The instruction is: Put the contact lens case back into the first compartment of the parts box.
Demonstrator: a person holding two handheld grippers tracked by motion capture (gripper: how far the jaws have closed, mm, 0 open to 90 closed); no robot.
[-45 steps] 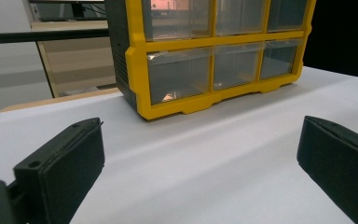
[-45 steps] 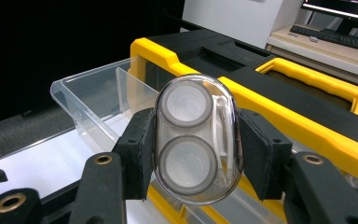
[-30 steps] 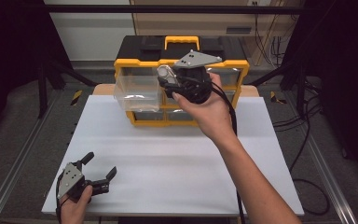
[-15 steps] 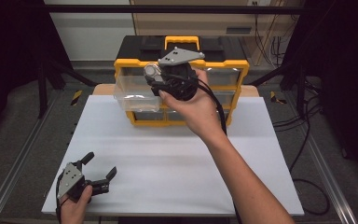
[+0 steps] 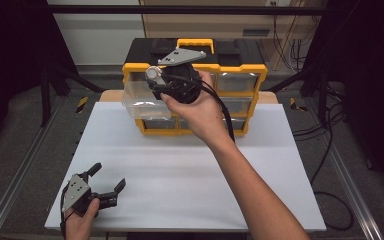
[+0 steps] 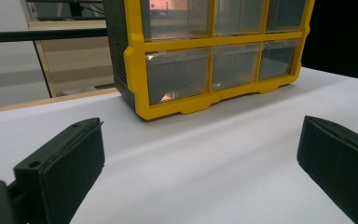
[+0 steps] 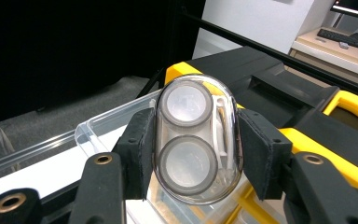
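Observation:
My right gripper (image 5: 153, 80) is shut on a clear oval case (image 7: 193, 144) with two round grey discs inside, one above the other. The black pads (image 7: 138, 147) press on its two long sides. It hangs just above a clear drawer (image 5: 142, 100) pulled out of the top left of a yellow and black drawer organizer (image 5: 242, 87). In the right gripper view the drawer's rim (image 7: 98, 128) lies below and behind the case. My left gripper (image 5: 108, 176) rests low at the table's front left, open and holding nothing, and points at the organizer (image 6: 135, 65).
A white table top (image 5: 190, 175) spreads in front of the organizer. The organizer's other clear drawers (image 6: 233, 65) are pushed in. Its black lid carries a yellow handle (image 5: 195, 44). Cables (image 5: 325, 150) hang off the table's right side.
My right gripper has carried the case leftward, from over the organizer's middle front to above the pulled-out drawer. The left gripper has stayed still.

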